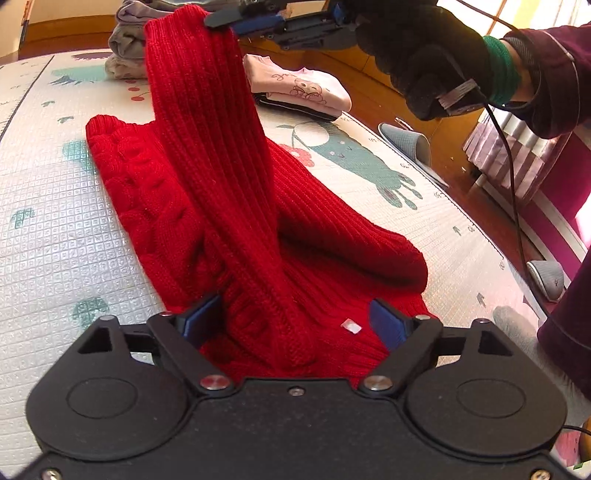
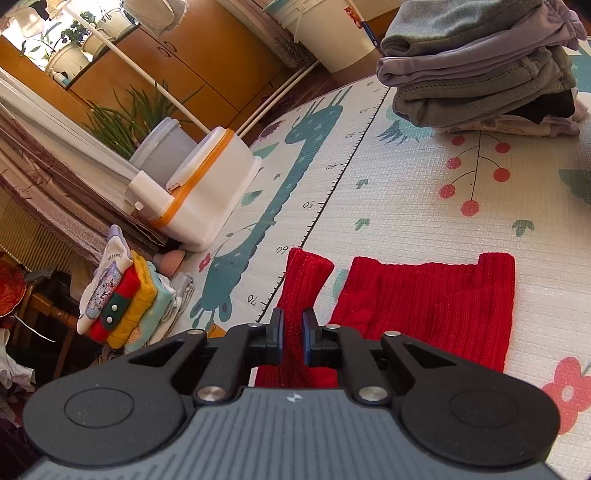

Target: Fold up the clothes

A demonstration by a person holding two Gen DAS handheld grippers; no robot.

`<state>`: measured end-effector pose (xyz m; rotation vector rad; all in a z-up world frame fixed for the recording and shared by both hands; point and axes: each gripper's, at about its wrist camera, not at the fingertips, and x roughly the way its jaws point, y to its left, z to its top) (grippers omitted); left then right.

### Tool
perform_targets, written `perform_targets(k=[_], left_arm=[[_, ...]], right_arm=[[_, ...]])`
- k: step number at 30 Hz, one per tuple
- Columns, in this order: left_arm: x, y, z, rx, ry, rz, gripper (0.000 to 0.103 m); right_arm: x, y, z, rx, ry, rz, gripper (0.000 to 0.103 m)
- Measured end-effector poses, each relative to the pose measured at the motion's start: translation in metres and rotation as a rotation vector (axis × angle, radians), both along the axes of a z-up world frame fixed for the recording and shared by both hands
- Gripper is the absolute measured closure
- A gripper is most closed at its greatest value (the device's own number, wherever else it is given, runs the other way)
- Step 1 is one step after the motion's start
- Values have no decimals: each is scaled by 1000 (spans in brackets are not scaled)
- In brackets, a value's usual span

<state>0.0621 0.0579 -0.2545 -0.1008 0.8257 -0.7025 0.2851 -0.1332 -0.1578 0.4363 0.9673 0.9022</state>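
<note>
On the patterned play mat (image 1: pixel 55 229), spread over the floor, lies one red knitted sweater (image 1: pixel 147 192). Its body is flat on the mat, while one long ribbed sleeve (image 1: pixel 207 122) is drawn up and away from it. The right gripper (image 2: pixel 293 332) is clamped narrowly on that sleeve near its cuff; in the left wrist view the same gripper (image 1: pixel 221 20) shows at the top, held by a black-gloved hand (image 1: pixel 424 55). The left gripper (image 1: pixel 291 321) stands wide, its blue pads either side of the near part of the sweater without pressing on it, so it holds nothing.

The knit looks thick, soft and fairly heavy for a garment: the lifted sleeve hangs in a loose band and sags under its own weight. It seems likely to stretch if pulled hard and to slump once let go. The ribbing should give the pads good purchase, so slipping seems unlikely. Cuffs, hem corners and shoulder seams look like the sound places to take hold, since the doubled edges are firmer than the open knit.

By count: one red sweater in work, one sleeve raised, two grippers. Farther off sit one grey folded stack (image 2: pixel 480 70) and one pink folded pile (image 1: pixel 303 90). Two grey slippers (image 1: pixel 410 142) lie off the mat, and one white container with an orange band (image 2: pixel 218 184) stands at its edge.
</note>
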Motion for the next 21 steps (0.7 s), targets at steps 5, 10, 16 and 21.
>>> perform_targets(k=[5,10,16,21], left_arm=[[7,10,15,-42,-70,76,29],[14,0,0,-30,-44,60,26],[17,8,17,-68,-82,85,25],[27,-10,-3,-28,-36,7,25]], right_arm=[[2,8,0,-3,-1,25,91],[-5,-11,-5,6,40,-7,91],[-14,-50,-16,-12,103,-90,91],[-25,-65,-10,-17,101,-80,91]])
